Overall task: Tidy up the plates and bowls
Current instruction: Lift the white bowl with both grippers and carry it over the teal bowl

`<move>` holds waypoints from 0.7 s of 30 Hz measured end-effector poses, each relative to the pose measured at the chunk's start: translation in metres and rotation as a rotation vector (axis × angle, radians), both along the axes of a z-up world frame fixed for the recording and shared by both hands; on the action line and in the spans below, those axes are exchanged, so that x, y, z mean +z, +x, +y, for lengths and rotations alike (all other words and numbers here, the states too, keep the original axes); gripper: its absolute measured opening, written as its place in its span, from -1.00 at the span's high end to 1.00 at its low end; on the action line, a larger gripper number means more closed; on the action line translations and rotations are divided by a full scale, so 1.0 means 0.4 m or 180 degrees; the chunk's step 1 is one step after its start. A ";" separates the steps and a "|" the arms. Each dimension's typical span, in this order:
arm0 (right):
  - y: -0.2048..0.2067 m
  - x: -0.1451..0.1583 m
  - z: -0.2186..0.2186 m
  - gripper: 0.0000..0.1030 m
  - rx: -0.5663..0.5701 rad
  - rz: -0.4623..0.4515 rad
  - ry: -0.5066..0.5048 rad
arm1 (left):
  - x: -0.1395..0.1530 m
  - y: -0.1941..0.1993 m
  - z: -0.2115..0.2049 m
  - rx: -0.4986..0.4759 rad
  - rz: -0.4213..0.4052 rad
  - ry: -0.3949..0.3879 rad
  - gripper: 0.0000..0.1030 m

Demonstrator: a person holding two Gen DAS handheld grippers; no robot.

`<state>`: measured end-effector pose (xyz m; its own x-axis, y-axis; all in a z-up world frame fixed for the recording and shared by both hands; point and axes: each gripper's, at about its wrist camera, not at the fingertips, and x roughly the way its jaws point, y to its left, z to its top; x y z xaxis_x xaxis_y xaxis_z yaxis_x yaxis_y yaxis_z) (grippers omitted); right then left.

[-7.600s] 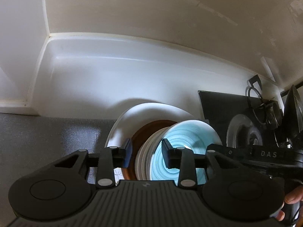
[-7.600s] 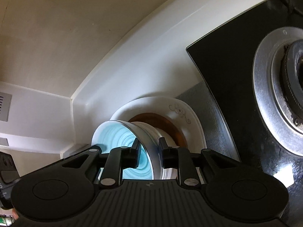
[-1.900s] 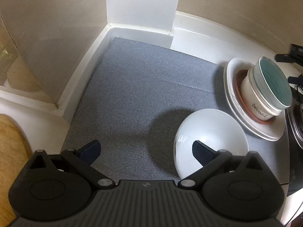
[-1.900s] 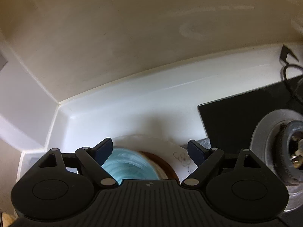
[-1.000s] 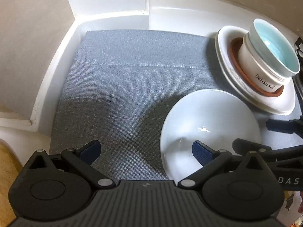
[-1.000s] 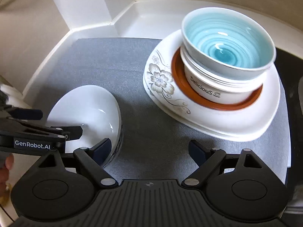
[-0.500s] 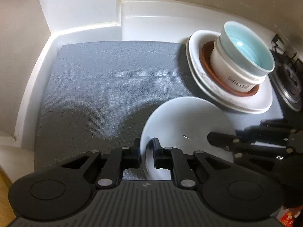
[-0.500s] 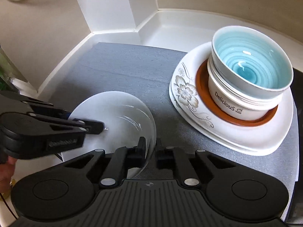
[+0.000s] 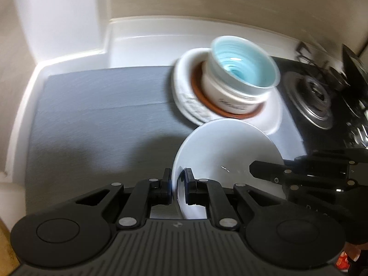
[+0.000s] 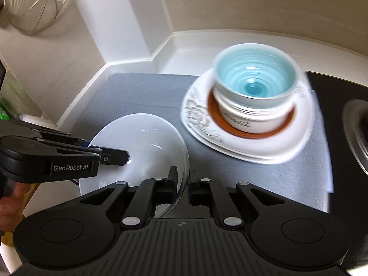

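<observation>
The white bowl (image 9: pixel 226 161) is pinched at its left rim by the left gripper (image 9: pixel 178 184) and at its right rim by the right gripper (image 10: pixel 182 185). Glazed, rigid, slippery and breakable, it is best held at opposite rims. The stack (image 10: pixel 248 112) lies ahead of the jaws.

We read "GenRobot.AI" in white on the black side of the left gripper (image 10: pixel 125 156), seen from the right wrist view. The cream bowl (image 10: pixel 250 116) under the blue one carries dark lettering on its wall, too blurred to read in either view. The right gripper (image 9: pixel 253 169) shows faint letters, also unreadable.
</observation>
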<state>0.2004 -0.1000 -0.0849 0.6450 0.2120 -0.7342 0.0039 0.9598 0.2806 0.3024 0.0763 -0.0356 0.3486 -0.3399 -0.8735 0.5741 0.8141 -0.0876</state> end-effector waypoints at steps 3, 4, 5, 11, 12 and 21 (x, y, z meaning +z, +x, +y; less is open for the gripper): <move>-0.046 0.008 -0.033 0.82 -0.0158 -0.0044 0.0007 | 0.017 -0.023 -0.047 -0.0142 -0.0051 -0.0026 0.80; -0.059 0.012 -0.045 0.82 -0.0213 -0.0066 0.0013 | 0.025 -0.029 -0.061 -0.0188 -0.0076 -0.0039 0.81; -0.073 0.018 -0.058 0.82 -0.0267 -0.0092 0.0013 | 0.032 -0.036 -0.075 -0.0232 -0.0102 -0.0055 0.81; -0.122 0.060 -0.125 0.82 -0.0535 -0.0246 -0.0038 | 0.071 -0.047 -0.144 -0.0455 -0.0178 -0.0186 0.83; -0.126 0.068 -0.135 0.82 -0.0563 -0.0270 -0.0057 | 0.077 -0.046 -0.155 -0.0479 -0.0184 -0.0199 0.83; -0.075 0.128 -0.204 0.82 -0.0704 -0.0384 -0.0127 | 0.110 0.010 -0.201 -0.0482 -0.0199 -0.0339 0.83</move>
